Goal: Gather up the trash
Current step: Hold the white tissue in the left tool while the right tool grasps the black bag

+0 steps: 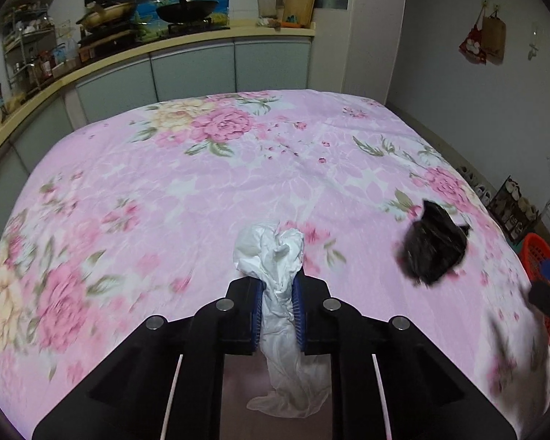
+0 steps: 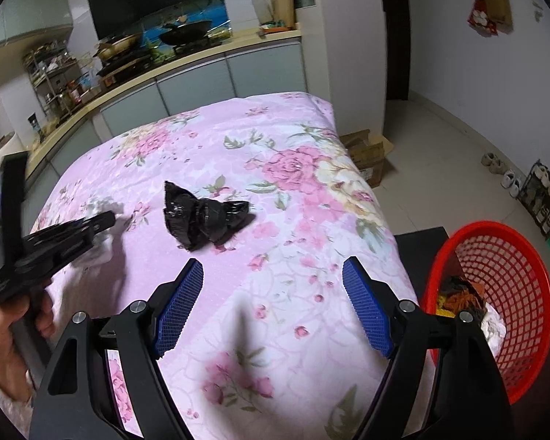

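Left gripper (image 1: 278, 293) clenched on the white bag (image 1: 275, 256), its length running along the fingers; right gripper (image 2: 273, 293) gapes, empty, black bag (image 2: 205, 216) lying crosswise mid-bed (image 2: 311, 128).

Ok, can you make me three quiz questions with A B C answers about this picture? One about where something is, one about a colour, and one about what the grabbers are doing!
1. Where is the black bag?
A. In the basket
B. On the flowery cloth
C. On the kitchen counter

2. What colour is the basket?
A. Red
B. Green
C. Yellow

3. What is the left gripper doing?
A. Standing open over nothing
B. Squeezing the black bag
C. Squeezing the white bag

Answers:
1. B, because the black bag lies crumpled on the pink flowery cloth, ahead of the open right gripper.
2. A, because the mesh basket beside the cloth is bright red, with some trash already inside.
3. C, because the blue pads press on the crumpled white bag from both sides.
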Demonstrator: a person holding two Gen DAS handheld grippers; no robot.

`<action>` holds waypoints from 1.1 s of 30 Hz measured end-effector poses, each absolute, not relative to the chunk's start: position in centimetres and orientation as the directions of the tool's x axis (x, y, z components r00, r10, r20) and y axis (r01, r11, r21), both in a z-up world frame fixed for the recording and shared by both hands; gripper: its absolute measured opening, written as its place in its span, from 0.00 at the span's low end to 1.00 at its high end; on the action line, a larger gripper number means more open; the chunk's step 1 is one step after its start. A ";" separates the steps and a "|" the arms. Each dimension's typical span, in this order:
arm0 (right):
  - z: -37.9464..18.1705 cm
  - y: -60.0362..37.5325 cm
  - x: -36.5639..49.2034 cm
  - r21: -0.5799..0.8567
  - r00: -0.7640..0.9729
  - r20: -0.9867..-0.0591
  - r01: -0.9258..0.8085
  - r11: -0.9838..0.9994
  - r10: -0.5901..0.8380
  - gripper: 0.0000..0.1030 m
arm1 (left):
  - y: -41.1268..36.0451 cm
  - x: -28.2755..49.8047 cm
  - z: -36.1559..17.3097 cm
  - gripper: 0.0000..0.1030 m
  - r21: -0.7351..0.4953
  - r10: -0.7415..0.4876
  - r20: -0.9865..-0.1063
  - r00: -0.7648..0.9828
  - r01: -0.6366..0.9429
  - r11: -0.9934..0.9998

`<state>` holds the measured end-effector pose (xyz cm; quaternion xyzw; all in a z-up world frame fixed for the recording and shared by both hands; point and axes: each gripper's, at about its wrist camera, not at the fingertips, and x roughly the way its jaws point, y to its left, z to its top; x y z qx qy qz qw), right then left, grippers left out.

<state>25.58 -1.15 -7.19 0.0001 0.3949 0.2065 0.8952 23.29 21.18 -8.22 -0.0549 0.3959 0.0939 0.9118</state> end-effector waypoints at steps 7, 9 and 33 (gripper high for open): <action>-7.0 3.2 27.3 0.145 0.588 -0.702 -0.434 0.889 0.402 0.86 | 21.2 19.9 -8.4 0.13 -0.018 0.160 -0.731 0.664 -0.253 0.967; -7.2 4.6 28.0 0.124 0.581 -0.710 -0.453 0.883 0.398 0.86 | 21.3 19.5 -8.8 0.13 -0.005 0.177 -0.732 0.658 -0.265 0.964; -10.8 11.8 33.0 0.027 0.563 -0.763 -0.462 0.887 0.317 0.65 | 22.0 19.1 -10.5 0.13 -0.039 0.146 -0.754 0.640 -0.265 0.963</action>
